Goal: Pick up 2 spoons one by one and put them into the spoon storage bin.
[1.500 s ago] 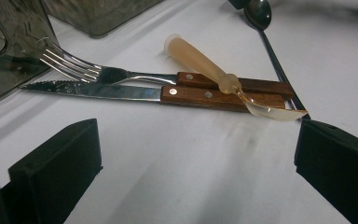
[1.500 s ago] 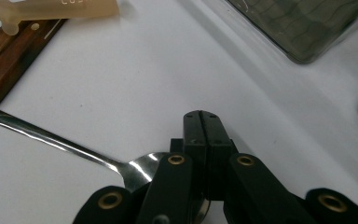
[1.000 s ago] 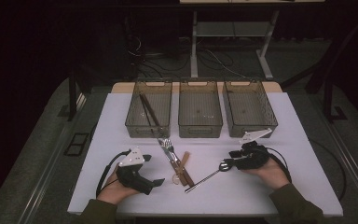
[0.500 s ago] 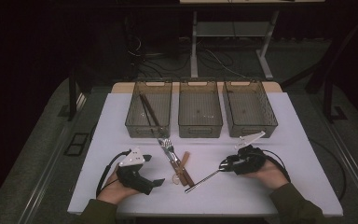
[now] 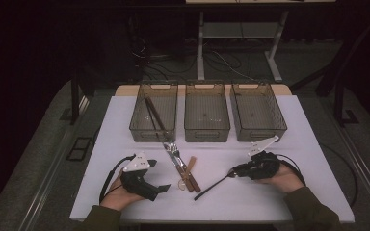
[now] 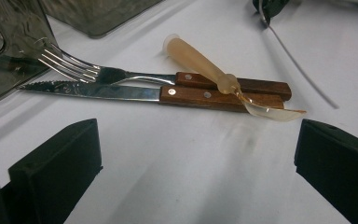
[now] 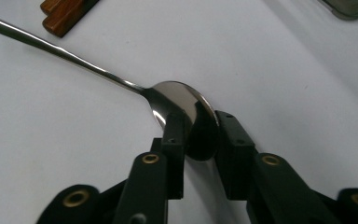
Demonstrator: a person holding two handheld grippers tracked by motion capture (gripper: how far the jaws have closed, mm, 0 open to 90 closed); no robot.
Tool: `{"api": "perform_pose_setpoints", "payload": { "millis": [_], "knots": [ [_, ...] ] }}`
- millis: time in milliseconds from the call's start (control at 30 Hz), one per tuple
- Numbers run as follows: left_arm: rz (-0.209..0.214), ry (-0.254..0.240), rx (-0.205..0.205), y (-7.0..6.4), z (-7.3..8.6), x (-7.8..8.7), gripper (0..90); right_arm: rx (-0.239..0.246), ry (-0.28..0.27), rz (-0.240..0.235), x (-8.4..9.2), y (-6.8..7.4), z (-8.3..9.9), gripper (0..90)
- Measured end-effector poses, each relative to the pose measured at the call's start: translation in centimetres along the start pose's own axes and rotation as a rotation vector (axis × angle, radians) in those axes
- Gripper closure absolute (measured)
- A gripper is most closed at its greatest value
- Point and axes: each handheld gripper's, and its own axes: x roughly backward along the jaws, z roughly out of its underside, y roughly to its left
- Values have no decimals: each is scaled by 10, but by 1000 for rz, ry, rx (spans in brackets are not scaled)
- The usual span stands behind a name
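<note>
A metal spoon lies on the white table, its bowl toward my right gripper. In the right gripper view the jaws have just been closing and now pinch the spoon's bowl from both sides, the handle pointing away to the upper left. My left gripper rests on the table at the front left, open, nothing between its fingers. Ahead of it lie a fork, a serrated knife with a wooden handle, and a translucent plastic spoon laid across the handles.
Three clear bins stand in a row at the back: the left bin holds dark sticks, the middle bin and right bin look bare. The table's front edge runs just below both hands.
The right gripper's jaws have narrowed onto the spoon's bowl, and that hand shifted slightly. The left gripper and the cutlery pile have not moved.
</note>
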Motion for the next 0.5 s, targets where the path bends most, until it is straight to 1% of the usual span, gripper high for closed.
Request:
{"api": "perform_pose_setpoints", "payload": {
  "millis": [33, 100, 200, 267, 333, 500],
  "knots": [
    [0, 0, 0, 0, 0, 0, 0, -6, 1, -5, 1, 0, 1, 766],
    [0, 0, 0, 0, 0, 0, 0, 4, 5, -14, 2, -1, 3, 783],
    [-1, 1, -1, 0, 0, 0, 0, 4, -2, -30, 3, -1, 3, 818],
    [0, 0, 0, 0, 0, 0, 0, 5, -1, -34, 4, -1, 3, 829],
    [-1, 2, -2, 0, 0, 0, 0, 7, 6, -50, 4, -1, 4, 847],
    [-1, -4, 1, -1, 0, 0, 0, 14, 15, -59, 4, -1, 4, 864]
  ]
}}
